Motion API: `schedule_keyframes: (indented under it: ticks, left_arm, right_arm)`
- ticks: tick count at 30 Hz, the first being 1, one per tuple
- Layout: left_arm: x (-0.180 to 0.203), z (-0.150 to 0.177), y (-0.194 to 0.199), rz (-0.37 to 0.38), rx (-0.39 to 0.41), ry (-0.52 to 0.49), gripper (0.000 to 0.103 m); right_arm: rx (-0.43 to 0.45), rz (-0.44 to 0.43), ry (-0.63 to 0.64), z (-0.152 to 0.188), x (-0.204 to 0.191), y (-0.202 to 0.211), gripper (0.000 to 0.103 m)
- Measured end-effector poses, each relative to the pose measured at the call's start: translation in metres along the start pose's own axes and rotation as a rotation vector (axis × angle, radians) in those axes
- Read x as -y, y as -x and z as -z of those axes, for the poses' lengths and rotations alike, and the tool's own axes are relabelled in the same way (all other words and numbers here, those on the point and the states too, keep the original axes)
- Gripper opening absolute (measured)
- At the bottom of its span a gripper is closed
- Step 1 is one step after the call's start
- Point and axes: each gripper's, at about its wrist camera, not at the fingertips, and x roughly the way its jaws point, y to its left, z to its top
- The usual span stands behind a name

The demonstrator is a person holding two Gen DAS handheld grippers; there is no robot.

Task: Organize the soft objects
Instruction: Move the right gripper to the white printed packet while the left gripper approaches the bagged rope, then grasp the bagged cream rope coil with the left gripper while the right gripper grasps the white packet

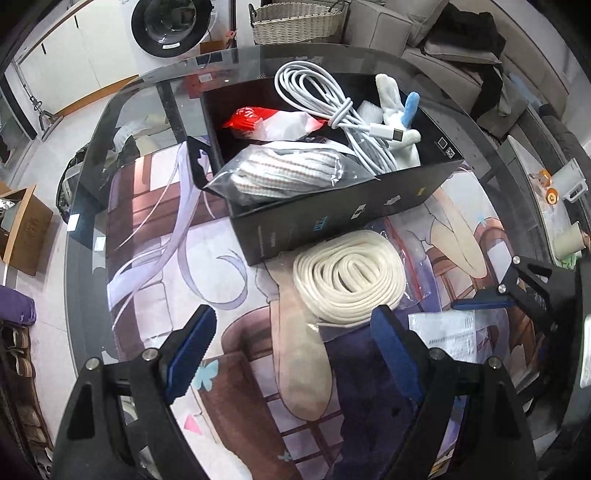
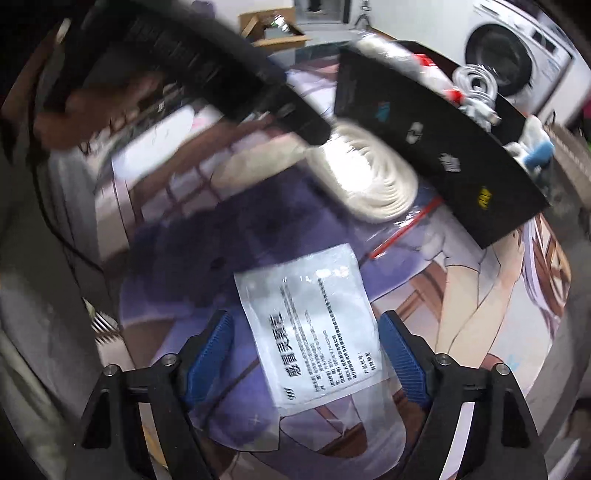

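Note:
A black open box (image 1: 332, 218) stands on the printed table mat and holds a white cable (image 1: 325, 99), a red-and-white packet (image 1: 269, 120), a bagged striped cloth (image 1: 284, 175) and a white plush toy (image 1: 397, 110). A coiled cream strap (image 1: 349, 277) in a clear zip bag lies just in front of the box. My left gripper (image 1: 295, 332) is open, just short of the coil. My right gripper (image 2: 306, 332) is open over a flat white printed sachet (image 2: 314, 325) on the mat. The box (image 2: 436, 147) and coil (image 2: 365, 177) show blurred in the right wrist view.
The glass table has a curved edge (image 1: 110, 110). A wicker basket (image 1: 295, 22), washing machine (image 1: 170, 26) and sofa (image 1: 461, 44) stand beyond it. A cardboard box (image 1: 26, 229) is on the floor at left. Small items (image 1: 561, 184) sit at the right edge.

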Motion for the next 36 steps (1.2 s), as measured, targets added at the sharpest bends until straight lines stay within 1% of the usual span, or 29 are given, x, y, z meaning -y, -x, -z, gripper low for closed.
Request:
schedule_keyframes:
  ticks: [2,4,7,9,11,15,18,22,24,26,27,29,30,31,33,36]
  left_arm:
    - [0.0,-0.001,-0.002,-0.009,-0.004,0.012,0.086]
    - [0.001,-0.001,0.0,-0.001,-0.002,0.018,0.086]
    - [0.006,-0.004,0.005,0.002,0.02,-0.004,0.086]
    - [0.005,-0.005,0.003,0.009,0.019,-0.004,0.086]
    - [0.007,-0.005,0.002,0.012,0.013,-0.004,0.086]
    - [0.018,-0.006,0.006,0.022,0.034,-0.06,0.086]
    - [0.02,-0.011,-0.002,0.036,0.01,-0.051,0.086]
    - [0.03,-0.015,-0.004,0.005,0.029,-0.094,0.086]
    - [0.03,-0.018,-0.009,-0.006,0.027,-0.088,0.086]
    - [0.029,-0.02,-0.014,0.004,0.01,-0.077,0.086]
    - [0.028,-0.02,-0.017,0.005,-0.002,-0.07,0.084]
    - [0.029,-0.019,-0.021,-0.002,-0.019,-0.069,0.073]
    - [0.03,-0.017,-0.023,0.006,-0.03,-0.075,0.059]
    - [0.031,-0.015,-0.025,0.022,-0.043,-0.079,0.056]
    - [0.031,-0.012,-0.024,0.058,-0.044,-0.076,0.051]
    - [0.027,-0.004,-0.021,0.099,-0.058,-0.065,0.048]
  right_arm:
    - [-0.004,-0.004,-0.006,-0.001,-0.001,-0.001,0.085]
    - [-0.005,-0.006,-0.018,0.0,0.001,-0.002,0.086]
    - [0.002,-0.017,-0.02,0.0,0.008,-0.004,0.087]
    - [0.0,-0.004,-0.052,0.002,0.024,-0.001,0.087]
    - [-0.01,0.023,-0.121,0.004,0.04,0.004,0.087]
    - [-0.013,0.051,-0.199,0.009,0.067,0.006,0.087]
    - [-0.013,0.073,-0.259,0.01,0.088,0.008,0.087]
    - [-0.008,0.08,-0.294,0.01,0.099,0.012,0.087]
    - [0.006,0.073,-0.315,0.008,0.105,0.014,0.087]
    - [0.016,0.079,-0.318,0.006,0.109,0.018,0.087]
    - [0.02,0.09,-0.322,0.005,0.113,0.019,0.087]
    - [0.034,0.124,-0.328,-0.003,0.116,0.022,0.087]
    - [0.034,0.148,-0.327,-0.008,0.118,0.023,0.087]
    - [0.03,0.17,-0.33,-0.012,0.121,0.023,0.087]
    - [0.028,0.2,-0.338,-0.017,0.125,0.02,0.087]
    - [0.028,0.223,-0.337,-0.025,0.129,0.015,0.087]
